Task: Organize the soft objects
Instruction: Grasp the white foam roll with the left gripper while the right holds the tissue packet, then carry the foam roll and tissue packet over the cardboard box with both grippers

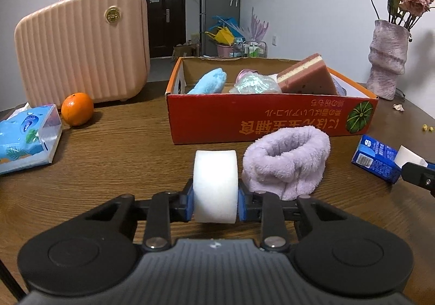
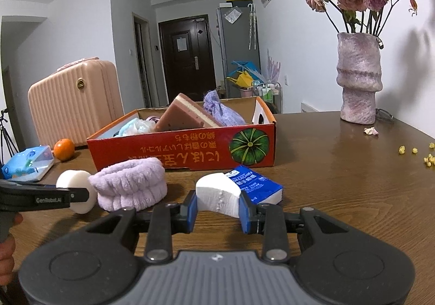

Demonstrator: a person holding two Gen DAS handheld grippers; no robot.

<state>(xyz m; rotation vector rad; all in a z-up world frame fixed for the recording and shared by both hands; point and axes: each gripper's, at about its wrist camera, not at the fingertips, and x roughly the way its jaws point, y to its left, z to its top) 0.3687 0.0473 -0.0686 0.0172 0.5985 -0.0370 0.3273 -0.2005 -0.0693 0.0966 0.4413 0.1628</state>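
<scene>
My left gripper [image 1: 215,204] is shut on a white round foam sponge [image 1: 215,185], held just above the wooden table; it also shows in the right wrist view [image 2: 74,186]. My right gripper [image 2: 218,208] is shut on a white foam wedge [image 2: 217,194]. A lilac fluffy band [image 1: 285,160] lies on the table between both grippers, in front of the red cardboard box [image 1: 272,117]. The box holds a pink layered sponge [image 1: 304,76], a blue plush piece [image 1: 209,82], a shiny crumpled bag [image 1: 254,84] and a purple cloth [image 2: 220,110].
A pink suitcase [image 1: 81,43] stands at the back left with an orange [image 1: 77,108] and a blue tissue pack [image 1: 27,136] before it. A small blue tissue packet [image 2: 257,185] lies right of the band. A vase with dried roses [image 2: 359,79] stands at the back right.
</scene>
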